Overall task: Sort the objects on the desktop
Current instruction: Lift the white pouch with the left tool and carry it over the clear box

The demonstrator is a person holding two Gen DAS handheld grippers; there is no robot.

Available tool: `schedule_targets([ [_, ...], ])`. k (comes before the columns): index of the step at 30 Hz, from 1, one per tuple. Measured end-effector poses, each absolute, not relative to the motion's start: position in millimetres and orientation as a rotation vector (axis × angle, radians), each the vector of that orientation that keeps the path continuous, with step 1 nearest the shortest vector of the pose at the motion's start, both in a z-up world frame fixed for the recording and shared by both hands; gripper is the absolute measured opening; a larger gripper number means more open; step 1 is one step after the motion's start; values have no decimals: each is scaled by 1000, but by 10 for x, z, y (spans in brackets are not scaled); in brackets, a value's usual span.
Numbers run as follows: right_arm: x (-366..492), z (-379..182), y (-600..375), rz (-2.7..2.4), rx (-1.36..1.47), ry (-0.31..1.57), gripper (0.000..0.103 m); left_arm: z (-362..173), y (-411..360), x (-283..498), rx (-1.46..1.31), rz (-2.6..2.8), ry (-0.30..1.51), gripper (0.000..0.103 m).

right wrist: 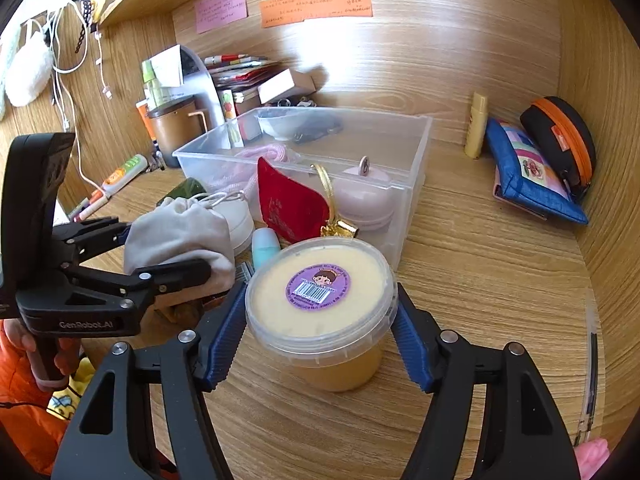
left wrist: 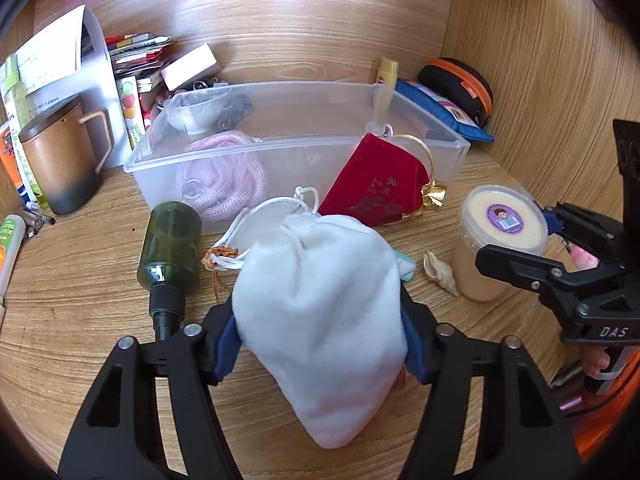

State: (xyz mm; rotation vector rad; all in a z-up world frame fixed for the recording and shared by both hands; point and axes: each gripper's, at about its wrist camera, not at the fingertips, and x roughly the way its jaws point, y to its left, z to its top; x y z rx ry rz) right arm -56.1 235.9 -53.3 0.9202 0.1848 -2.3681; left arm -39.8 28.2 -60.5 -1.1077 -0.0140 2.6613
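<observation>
My left gripper (left wrist: 320, 344) is shut on a white drawstring pouch (left wrist: 320, 300), held in front of a clear plastic bin (left wrist: 296, 140). The pouch also shows in the right wrist view (right wrist: 180, 236). A red velvet pouch (left wrist: 376, 184) leans over the bin's front wall. My right gripper (right wrist: 320, 340) has its blue fingers on both sides of a clear tub of yellow cream (right wrist: 320, 300) with a purple label, which stands on the desk. The fingers look close to the tub's lid. A pink rope (left wrist: 220, 184) lies inside the bin.
A green bottle (left wrist: 170, 248) lies left of the white pouch. A seashell (left wrist: 440, 272) lies by the tub. A brown mug (left wrist: 60, 160) stands at the left. A blue pouch (right wrist: 528, 176) and a black-orange case (right wrist: 560, 140) sit at the right wall. Books are stacked behind the bin.
</observation>
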Motion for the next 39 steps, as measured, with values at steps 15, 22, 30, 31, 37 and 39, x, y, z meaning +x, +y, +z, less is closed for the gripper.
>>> schedule_targets([
  [15,-560,-335,2414,-2400,861,173,65,-327,-38,-292,-992,2727,-161,61],
  [22,-583,-162,2457,-2440,804,178,65,-202,-210,-281,-956,2784,-198,61],
  [30,-667,-48,2417,-2458,779,196,65,-98,-309,-265,-916,2813,-229,61],
  [31,-678,-34,2410,-2460,775,197,65,-89,-313,-269,-913,2813,-234,61],
  [37,-735,52,2366,-2472,745,203,65,-23,-287,-343,-882,2804,-235,61],
  [39,-759,78,2350,-2479,735,206,65,1,-263,-385,-873,2802,-227,61],
])
